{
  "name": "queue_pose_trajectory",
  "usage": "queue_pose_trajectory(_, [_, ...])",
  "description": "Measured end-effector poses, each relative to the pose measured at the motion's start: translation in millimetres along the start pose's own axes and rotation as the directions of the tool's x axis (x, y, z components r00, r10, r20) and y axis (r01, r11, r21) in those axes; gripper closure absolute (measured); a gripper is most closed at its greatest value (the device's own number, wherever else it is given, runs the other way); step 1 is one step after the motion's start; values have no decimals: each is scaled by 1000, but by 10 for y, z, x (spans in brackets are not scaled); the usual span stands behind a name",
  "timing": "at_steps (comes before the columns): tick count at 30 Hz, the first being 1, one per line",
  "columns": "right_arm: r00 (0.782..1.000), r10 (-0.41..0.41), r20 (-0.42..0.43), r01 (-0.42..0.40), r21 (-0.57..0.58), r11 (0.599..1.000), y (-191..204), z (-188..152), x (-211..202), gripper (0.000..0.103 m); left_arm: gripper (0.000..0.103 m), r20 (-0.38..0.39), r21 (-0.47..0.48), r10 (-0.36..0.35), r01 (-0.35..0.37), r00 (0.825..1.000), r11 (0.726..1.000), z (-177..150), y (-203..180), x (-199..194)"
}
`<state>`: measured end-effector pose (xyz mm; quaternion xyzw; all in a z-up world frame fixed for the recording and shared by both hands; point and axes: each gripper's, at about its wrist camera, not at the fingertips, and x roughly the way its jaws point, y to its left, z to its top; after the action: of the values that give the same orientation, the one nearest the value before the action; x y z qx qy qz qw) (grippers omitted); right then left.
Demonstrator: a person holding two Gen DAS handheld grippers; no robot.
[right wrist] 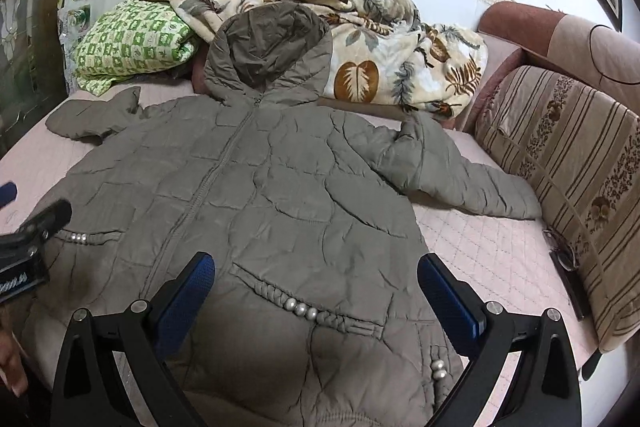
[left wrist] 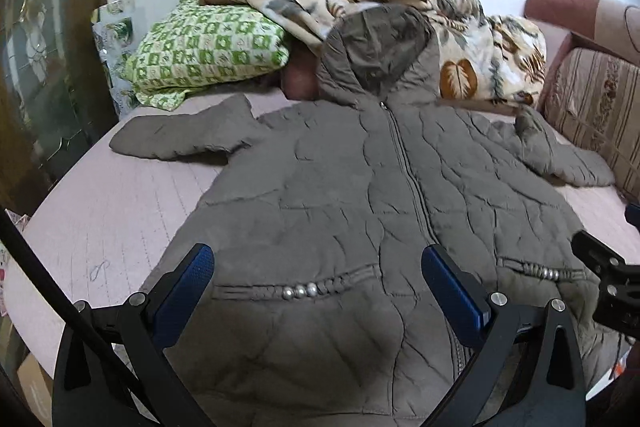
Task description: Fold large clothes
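A grey-brown quilted hooded jacket lies flat and zipped, front up, on a pink bed. Both sleeves spread out sideways and the hood points toward the wall. My left gripper hovers open above the jacket's lower left part, over a pocket trimmed with silver beads. Its blue pads hold nothing. My right gripper is open above the lower right part, over the other beaded pocket. Each gripper shows at the edge of the other's view.
A green checked pillow and a leaf-print blanket are piled against the white wall. A striped cushion and padded headboard run along the right side. A dark wooden frame stands left.
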<state>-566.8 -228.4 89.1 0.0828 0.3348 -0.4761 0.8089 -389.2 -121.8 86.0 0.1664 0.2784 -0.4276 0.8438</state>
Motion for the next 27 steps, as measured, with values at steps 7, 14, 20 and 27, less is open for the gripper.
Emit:
queue_pose_trajectory(7, [997,63,-43,-58,97,994,-298,36,171,0,0,-6,30,10,-10,1000,999,27,-133,107])
queue_pose_trajectory(14, [997,61,-49,-50,207,977,-771,90,257,0,0,2,65,26,-26,1000,998,63,-295,173])
queue_pose_trajectory(20, [997,57,-43,-46,229,972,-898,157,289,0,0,2,88,29,-30,1000,996,95,-377,228])
queue_pose_trajectory(27, [996,85,-39,-73,247,966,-1014,248,377,0,0,-9,87,20,-19,1000,996,119,-393,270])
